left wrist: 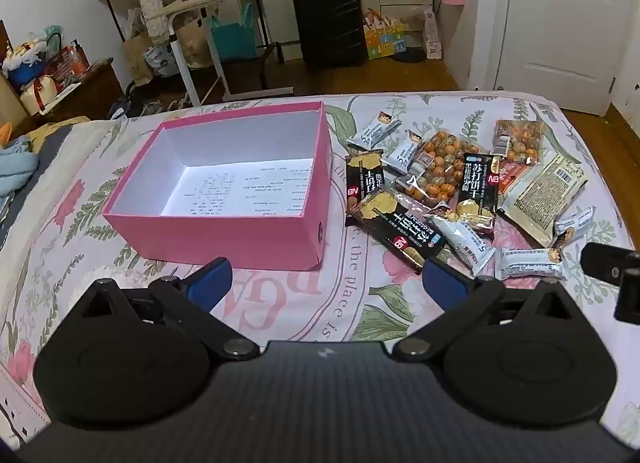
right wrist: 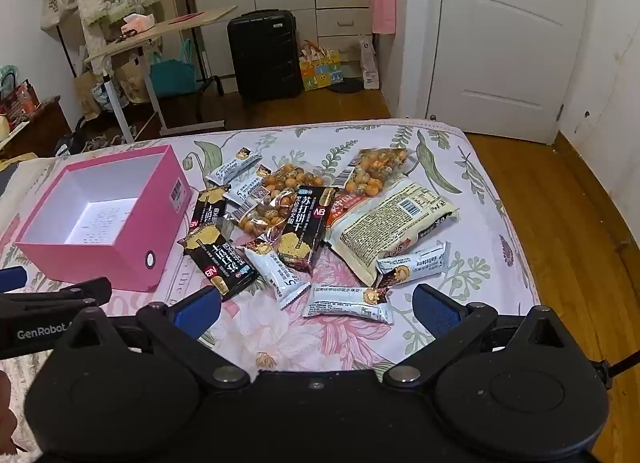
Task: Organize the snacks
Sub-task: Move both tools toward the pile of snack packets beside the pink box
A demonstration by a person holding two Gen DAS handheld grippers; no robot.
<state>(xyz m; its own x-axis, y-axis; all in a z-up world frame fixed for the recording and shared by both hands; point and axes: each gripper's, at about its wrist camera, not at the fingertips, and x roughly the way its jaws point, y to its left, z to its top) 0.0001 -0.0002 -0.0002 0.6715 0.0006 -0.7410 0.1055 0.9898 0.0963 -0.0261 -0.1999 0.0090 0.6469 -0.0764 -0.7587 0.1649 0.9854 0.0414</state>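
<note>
Snacks lie loose on the flowered bedspread (left wrist: pixel 280 303), none yet in the pink box (left wrist: pixel 208 223), which stands open and empty of packets at ten o'clock in the left wrist view, only a printed sheet on its floor. Largest of the heap is the cream pouch (right wrist: pixel 392 223), at one o'clock from the right gripper (right wrist: pixel 316 307) in its own view; next come the two clear bags of orange balls (right wrist: pixel 272 199), then the black cracker packs (right wrist: pixel 220 259), overlapping each other at eleven o'clock, and last the small white bars (right wrist: pixel 348 303), one lying just ahead at twelve o'clock. Both tools stand with jaws fully apart and nothing between them; the left gripper (left wrist: pixel 326 279) hangs over bare sheet between box and pile. Risk, as I judge it, comes from the overlap: closing on a cracker pack could drag the bar resting against it, and slick film may slide out of the pads. Soft bedding gives under pressure, so a low pinch could catch the sheet too. A packet released at the box's rim might tip outside.
</note>
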